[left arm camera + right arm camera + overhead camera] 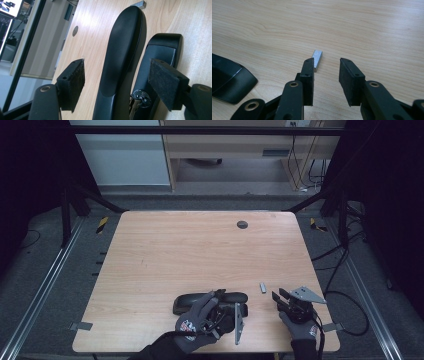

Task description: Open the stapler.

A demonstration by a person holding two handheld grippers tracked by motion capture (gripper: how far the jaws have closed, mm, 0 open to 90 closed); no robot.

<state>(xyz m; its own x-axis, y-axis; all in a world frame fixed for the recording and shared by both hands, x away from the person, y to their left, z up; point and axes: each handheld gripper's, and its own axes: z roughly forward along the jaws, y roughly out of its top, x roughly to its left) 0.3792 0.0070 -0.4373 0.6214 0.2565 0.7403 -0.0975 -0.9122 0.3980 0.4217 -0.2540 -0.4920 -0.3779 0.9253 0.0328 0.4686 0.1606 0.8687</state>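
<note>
A long black handle lies on the wooden table beside a black plate that has a silver key in it. In the high view this black handle set sits near the front edge. My left gripper is open, tilted on its side, with its pads on either side of the handle and not touching it; a gloved hand holds the left gripper. A small grey metal block lies just past my open right gripper. In the high view the block is to the left of the right gripper.
A round dark grommet is set into the far part of the table. Dark rails, cables and a pale cabinet stand beyond the table's edges. The front right corner of the table is close to my right hand.
</note>
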